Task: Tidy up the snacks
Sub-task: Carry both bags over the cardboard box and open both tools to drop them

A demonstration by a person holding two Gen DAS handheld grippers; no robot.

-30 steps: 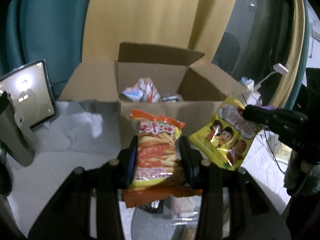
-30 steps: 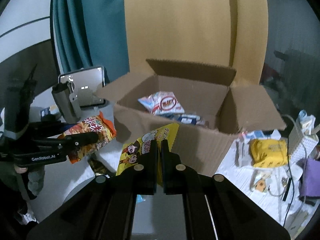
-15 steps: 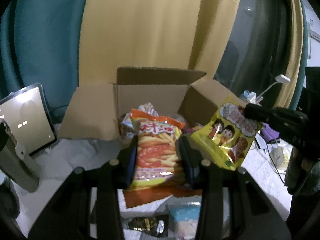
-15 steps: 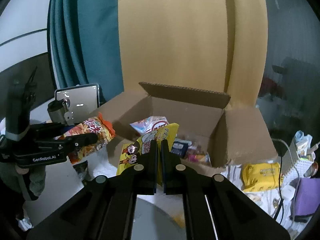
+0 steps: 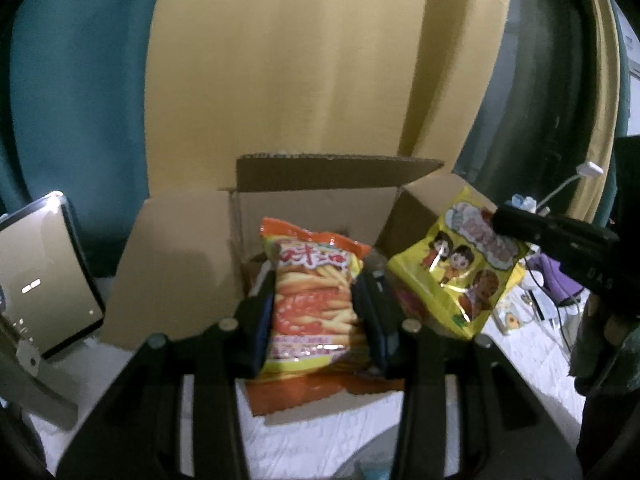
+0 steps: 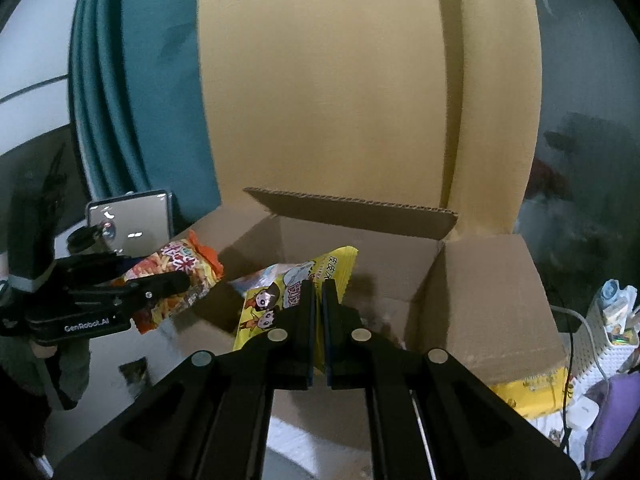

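Snacks sit in both grippers, each held above the front of the open box (image 5: 320,196). Nearest in the left wrist view, the left gripper (image 5: 318,316) pinches the orange fries bag (image 5: 314,300) across its width, the bag upright between the two fingers. At 3 o'clock from it, the right gripper (image 5: 520,226) clamps the top edge of the yellow cartoon bag (image 5: 456,268), which hangs tilted over the box's right flap. In the right wrist view that gripper's (image 6: 318,312) fingers press together on the yellow bag's (image 6: 280,300) edge, with another packet (image 6: 260,280) inside the box just behind it. A tablet (image 5: 44,272) stands at 9 o'clock of the box. Farthest back hang yellow (image 5: 320,60) and teal (image 5: 80,80) curtains
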